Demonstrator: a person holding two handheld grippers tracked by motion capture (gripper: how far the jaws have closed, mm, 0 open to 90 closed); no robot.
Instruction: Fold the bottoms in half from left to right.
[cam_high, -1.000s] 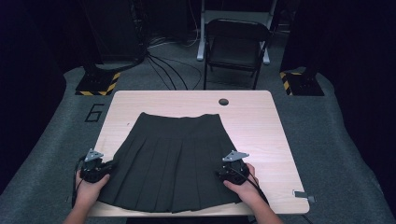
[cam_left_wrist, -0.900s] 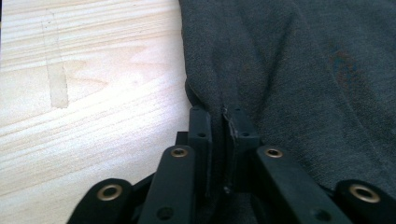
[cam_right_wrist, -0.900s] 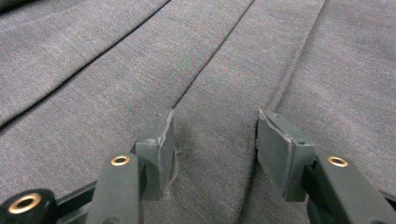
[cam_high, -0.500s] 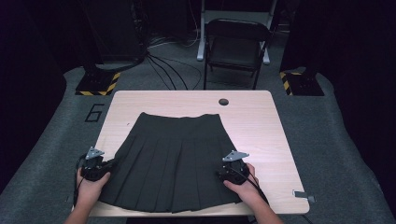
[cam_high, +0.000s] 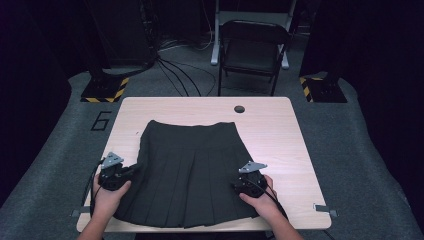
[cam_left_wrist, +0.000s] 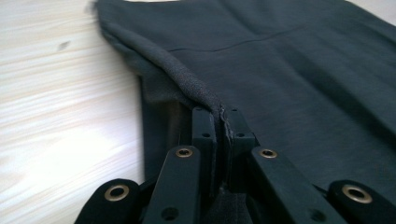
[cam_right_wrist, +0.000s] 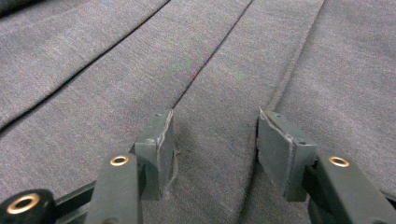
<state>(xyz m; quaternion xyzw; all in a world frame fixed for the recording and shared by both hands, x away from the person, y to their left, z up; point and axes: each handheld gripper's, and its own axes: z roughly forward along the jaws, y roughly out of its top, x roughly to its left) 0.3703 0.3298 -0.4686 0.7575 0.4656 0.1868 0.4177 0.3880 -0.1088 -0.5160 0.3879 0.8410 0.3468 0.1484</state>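
Observation:
A dark pleated skirt (cam_high: 190, 165) lies flat on the wooden table (cam_high: 280, 135), waistband toward the far side and hem toward me. My left gripper (cam_high: 131, 171) sits at the skirt's left side edge and is shut on a raised fold of that edge (cam_left_wrist: 205, 100). My right gripper (cam_high: 239, 184) rests over the skirt's right side near the hem. In the right gripper view its jaws stand open just above the pleats (cam_right_wrist: 215, 126), with only flat fabric between them.
A small dark round hole (cam_high: 239, 108) marks the table's far edge. A black folding chair (cam_high: 252, 50) stands beyond the table, with cables and striped stand bases on the floor. Bare wood lies left and right of the skirt.
Both hands and the skirt stay almost where they were; no clear movement shows.

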